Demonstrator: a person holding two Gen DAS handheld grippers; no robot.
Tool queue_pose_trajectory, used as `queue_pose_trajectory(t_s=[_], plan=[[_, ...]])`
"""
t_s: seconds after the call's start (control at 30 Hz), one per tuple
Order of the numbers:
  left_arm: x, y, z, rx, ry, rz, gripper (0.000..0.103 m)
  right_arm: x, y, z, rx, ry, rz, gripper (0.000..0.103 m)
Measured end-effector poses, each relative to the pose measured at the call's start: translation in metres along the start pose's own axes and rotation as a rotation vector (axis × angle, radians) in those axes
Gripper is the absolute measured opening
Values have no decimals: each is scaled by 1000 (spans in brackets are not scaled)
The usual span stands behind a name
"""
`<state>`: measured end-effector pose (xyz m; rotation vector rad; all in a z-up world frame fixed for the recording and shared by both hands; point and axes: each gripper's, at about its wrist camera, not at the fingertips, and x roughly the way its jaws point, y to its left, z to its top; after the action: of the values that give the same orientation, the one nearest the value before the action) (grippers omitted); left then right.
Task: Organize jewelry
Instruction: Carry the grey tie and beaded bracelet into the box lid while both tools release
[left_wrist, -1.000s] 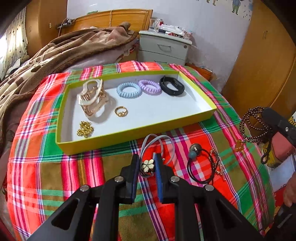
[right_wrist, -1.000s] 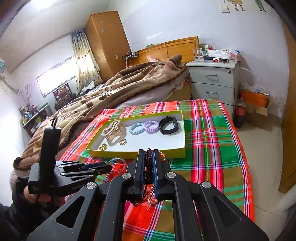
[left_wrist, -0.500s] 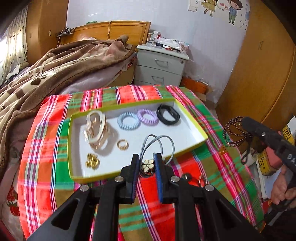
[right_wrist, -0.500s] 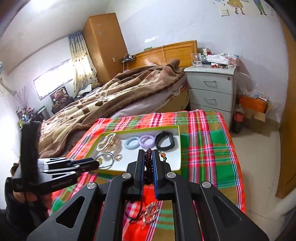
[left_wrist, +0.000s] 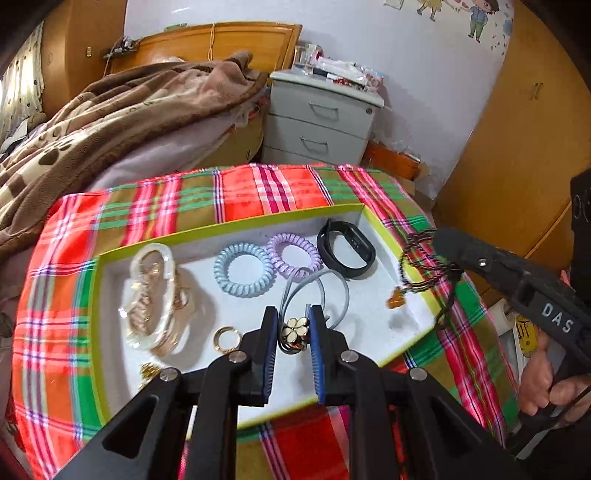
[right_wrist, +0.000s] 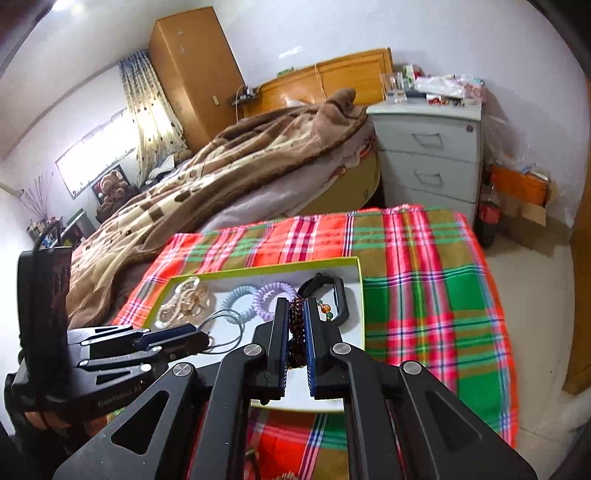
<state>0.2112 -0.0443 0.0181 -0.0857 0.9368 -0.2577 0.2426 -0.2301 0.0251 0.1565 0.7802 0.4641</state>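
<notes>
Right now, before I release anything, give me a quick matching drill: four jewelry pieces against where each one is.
1 flower hair tie
2 dark bead bracelet
3 black band
4 gold ring

A in the tray's far right corner
B in the left gripper
C in the right gripper
D on the tray floor near the left gripper's fingers

1-B, 2-C, 3-A, 4-D

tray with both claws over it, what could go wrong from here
1. The left claw pinches only the flower charm; its grey cord loops trail toward the purple coil tie and could snag it.
2. The bead bracelet in the right claw hangs at the tray's right rim, so a release now might drop it half outside.
3. Both claws crowd the same end and could bump.
</notes>
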Motion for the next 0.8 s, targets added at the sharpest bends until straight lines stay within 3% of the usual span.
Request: queue_pose_trajectory(t_s=[0.27, 0.8], plan=[[31, 2, 5, 2, 48, 16, 18, 32, -9, -6, -13, 79, 14, 8], [48, 7, 5, -28, 81, 20, 18, 47, -12, -13, -118, 146, -129, 8]])
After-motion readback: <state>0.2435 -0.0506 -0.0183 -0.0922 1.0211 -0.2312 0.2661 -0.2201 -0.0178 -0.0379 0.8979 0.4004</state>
